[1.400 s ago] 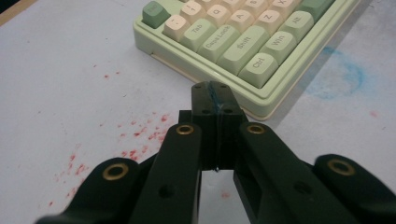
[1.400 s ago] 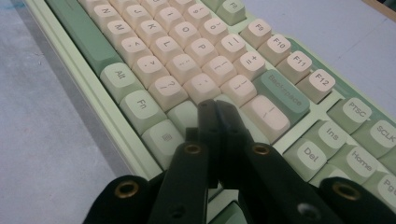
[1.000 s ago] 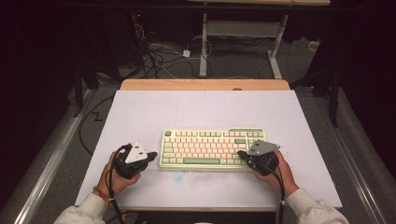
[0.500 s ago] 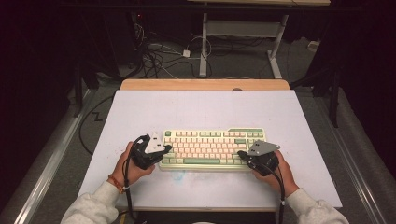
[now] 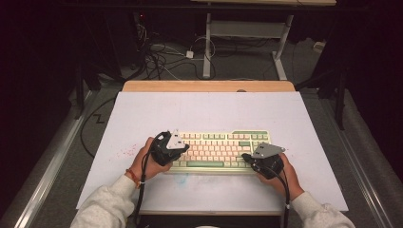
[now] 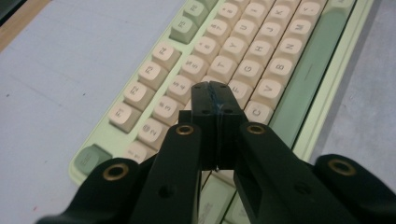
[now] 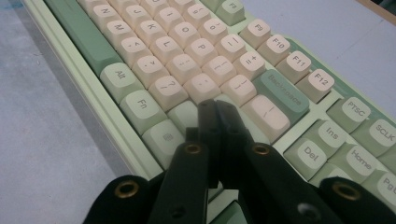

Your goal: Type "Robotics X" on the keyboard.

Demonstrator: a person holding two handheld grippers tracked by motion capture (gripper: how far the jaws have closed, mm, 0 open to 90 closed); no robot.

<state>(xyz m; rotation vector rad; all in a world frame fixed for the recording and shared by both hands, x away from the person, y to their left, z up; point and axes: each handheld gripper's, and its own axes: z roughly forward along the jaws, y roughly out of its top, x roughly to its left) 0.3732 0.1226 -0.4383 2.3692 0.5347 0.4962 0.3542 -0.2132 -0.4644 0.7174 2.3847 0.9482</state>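
Looking down, high view: keyboard (image 5: 218, 151) near the table's (image 5: 209, 109) front edge; left gripper (image 5: 183, 148) over its left end, right gripper (image 5: 245, 156) over its lower right.
Left gripper view: jaws pressed together, empty, above the keyboard's D and F keys (image 6: 239, 88).
Right gripper view: jaws closed, empty, near the keyboard's Backspace key (image 7: 281, 95).

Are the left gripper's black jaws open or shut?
Shut. The left gripper has its jaws pressed together, nothing between, above the keyboard.
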